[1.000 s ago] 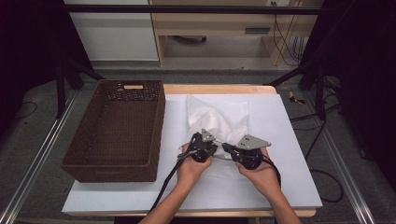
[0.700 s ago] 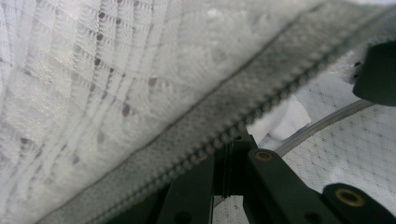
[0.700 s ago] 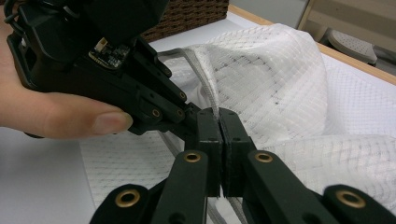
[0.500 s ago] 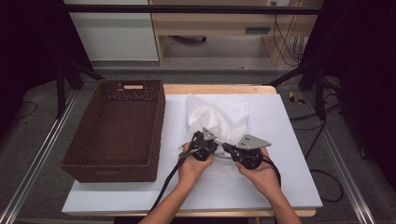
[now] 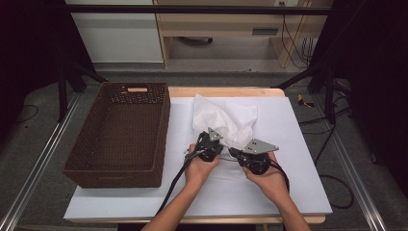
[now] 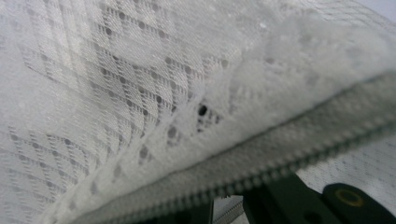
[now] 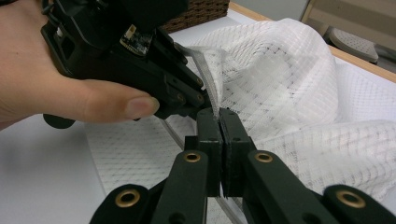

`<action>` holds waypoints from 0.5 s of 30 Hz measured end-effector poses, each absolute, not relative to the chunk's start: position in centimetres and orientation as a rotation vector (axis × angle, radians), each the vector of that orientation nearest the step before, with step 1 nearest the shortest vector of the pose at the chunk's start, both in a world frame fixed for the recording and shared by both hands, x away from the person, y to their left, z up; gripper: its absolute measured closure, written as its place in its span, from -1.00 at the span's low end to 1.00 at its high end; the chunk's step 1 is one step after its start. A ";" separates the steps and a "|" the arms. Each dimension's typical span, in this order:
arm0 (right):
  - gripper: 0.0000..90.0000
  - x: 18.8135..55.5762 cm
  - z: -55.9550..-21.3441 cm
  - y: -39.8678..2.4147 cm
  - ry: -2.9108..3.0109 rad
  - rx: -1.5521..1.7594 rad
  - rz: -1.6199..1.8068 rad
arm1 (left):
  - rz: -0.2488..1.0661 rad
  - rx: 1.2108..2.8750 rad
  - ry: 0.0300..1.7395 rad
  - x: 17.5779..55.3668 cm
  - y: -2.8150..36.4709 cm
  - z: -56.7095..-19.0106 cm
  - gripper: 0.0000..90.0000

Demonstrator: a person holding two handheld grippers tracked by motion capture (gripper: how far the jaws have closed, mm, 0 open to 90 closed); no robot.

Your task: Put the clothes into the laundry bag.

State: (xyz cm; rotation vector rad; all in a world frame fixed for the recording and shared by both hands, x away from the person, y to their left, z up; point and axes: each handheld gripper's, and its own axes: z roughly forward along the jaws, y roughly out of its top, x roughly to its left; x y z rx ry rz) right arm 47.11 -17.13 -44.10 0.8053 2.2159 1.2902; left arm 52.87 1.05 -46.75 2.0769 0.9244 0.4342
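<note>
lab | black frame rails (image 5: pixel 202 9), floor cables (image 5: pixel 293 43) (recording rig)

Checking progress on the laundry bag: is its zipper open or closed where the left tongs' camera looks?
Closed there: in the left gripper view the zipper teeth mesh along the mesh bag. The rest cannot be told.

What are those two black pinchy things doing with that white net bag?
A person holds a gripper in each hand at the white table. The left gripper and the right gripper are both shut on the zipper edge of a white mesh laundry bag, close together. A brown woven basket sits to the left.
</note>
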 end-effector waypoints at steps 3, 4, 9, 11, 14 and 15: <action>0.98 47.2 -44.1 -17.2 2.213 0.804 1.294 | 0.443 2.078 0.918 52.7 0.9 -46.8 1.00; 0.98 47.2 -44.1 -17.3 2.214 0.804 1.295 | 0.446 2.077 0.917 52.7 0.8 -46.8 1.00; 0.98 47.2 -44.1 -17.3 2.214 0.802 1.297 | 0.425 2.067 0.931 53.1 0.9 -46.6 1.00; 0.98 47.1 -44.1 -17.3 2.212 0.806 1.300 | 0.427 2.073 0.927 53.3 0.8 -46.5 1.00; 0.98 47.2 -44.1 -17.4 2.209 0.809 1.302 | 0.430 2.078 0.922 53.5 0.7 -46.4 1.00; 0.98 47.2 -44.1 -17.4 2.209 0.809 1.303 | 0.434 2.074 0.920 53.5 0.6 -46.5 1.00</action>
